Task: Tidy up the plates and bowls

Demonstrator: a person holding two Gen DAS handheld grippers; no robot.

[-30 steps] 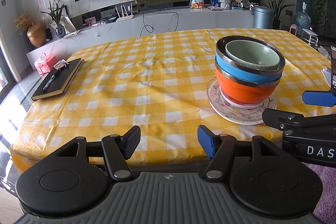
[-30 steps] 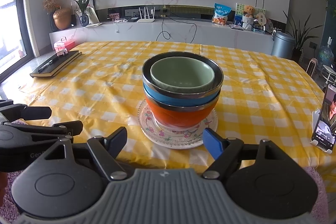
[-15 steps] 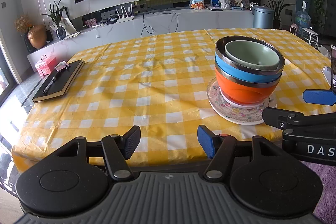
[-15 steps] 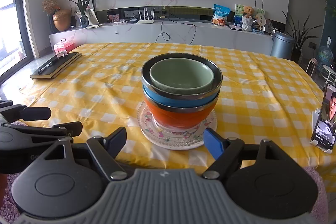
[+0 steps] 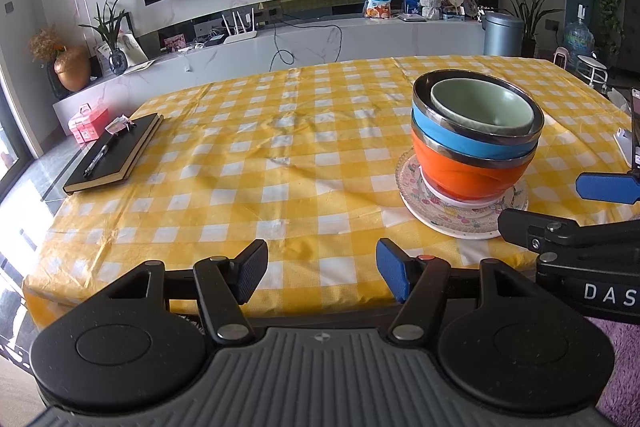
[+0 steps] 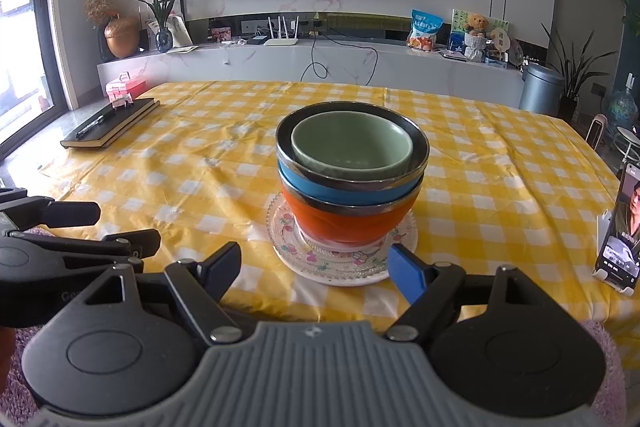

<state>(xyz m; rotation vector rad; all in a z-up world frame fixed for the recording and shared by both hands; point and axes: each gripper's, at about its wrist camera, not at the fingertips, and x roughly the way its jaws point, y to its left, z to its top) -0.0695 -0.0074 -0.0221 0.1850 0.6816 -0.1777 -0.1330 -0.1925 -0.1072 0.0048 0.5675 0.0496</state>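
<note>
A green bowl (image 6: 352, 145) sits nested in a blue bowl (image 6: 320, 187), which sits in an orange bowl (image 6: 344, 223). The stack stands on a small white plate on a floral glass plate (image 6: 320, 263), on the yellow checked table (image 6: 200, 163). The stack also shows in the left wrist view, with the green bowl (image 5: 480, 107) on top and the floral plate (image 5: 448, 219) below. My right gripper (image 6: 316, 271) is open and empty, just in front of the plate. My left gripper (image 5: 322, 275) is open and empty at the table's front edge, left of the stack.
A black notebook with a pen (image 5: 116, 151) lies at the table's far left. A phone on a stand (image 6: 620, 239) stands at the right edge. A TV console lies beyond the table. A purple rug (image 5: 624, 355) lies below right.
Both grippers have drawn back slightly from the table and stay open. The stack has not moved.
</note>
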